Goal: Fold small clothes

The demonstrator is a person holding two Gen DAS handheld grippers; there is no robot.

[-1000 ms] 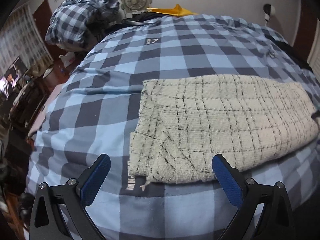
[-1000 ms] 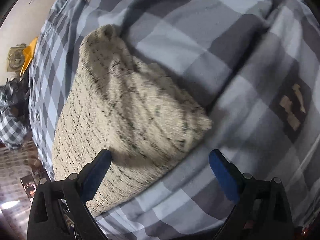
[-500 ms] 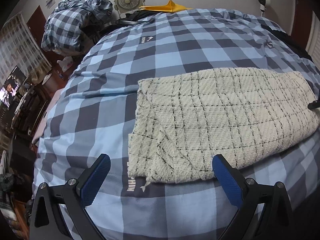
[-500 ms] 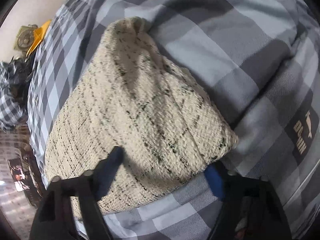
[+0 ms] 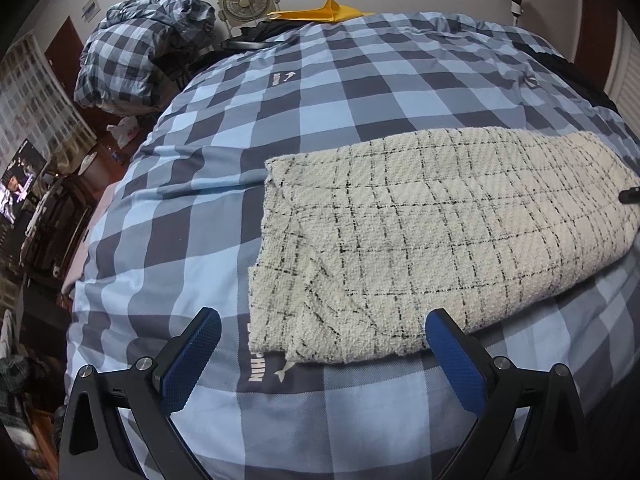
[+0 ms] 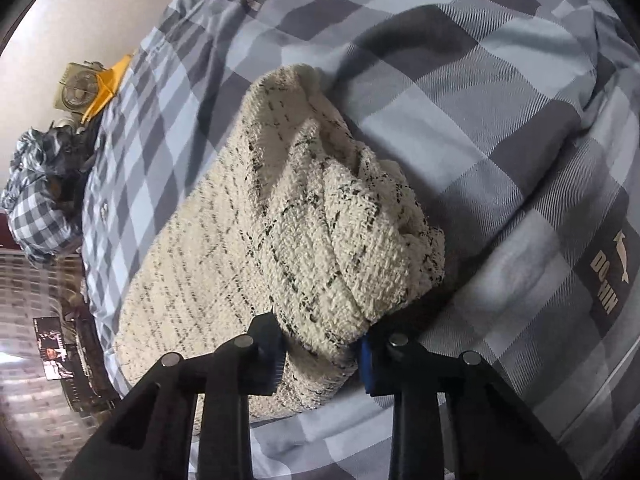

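Observation:
A cream knit garment with thin black check lines (image 5: pixel 420 240) lies folded into a long strip on a blue and grey checked bedspread (image 5: pixel 320 80). My left gripper (image 5: pixel 320 354) is open and empty, hovering just in front of the garment's near left end. My right gripper (image 6: pixel 322 350) is shut on the garment's right end (image 6: pixel 320 240), which is bunched and lifted between its blue pads. A tip of the right gripper (image 5: pixel 630 195) shows at the garment's far right edge in the left wrist view.
A heap of checked bedding (image 5: pixel 136 56), a small fan (image 5: pixel 244 2) and a yellow cloth (image 5: pixel 324 10) sit by the wall past the bed. Dark furniture and a screen (image 5: pixel 20 196) stand left of the bed. The bed edge drops off on the left.
My right gripper moved in over the garment's right end and closed on it, bunching and lifting the fabric. My left gripper stayed open and rose slightly.

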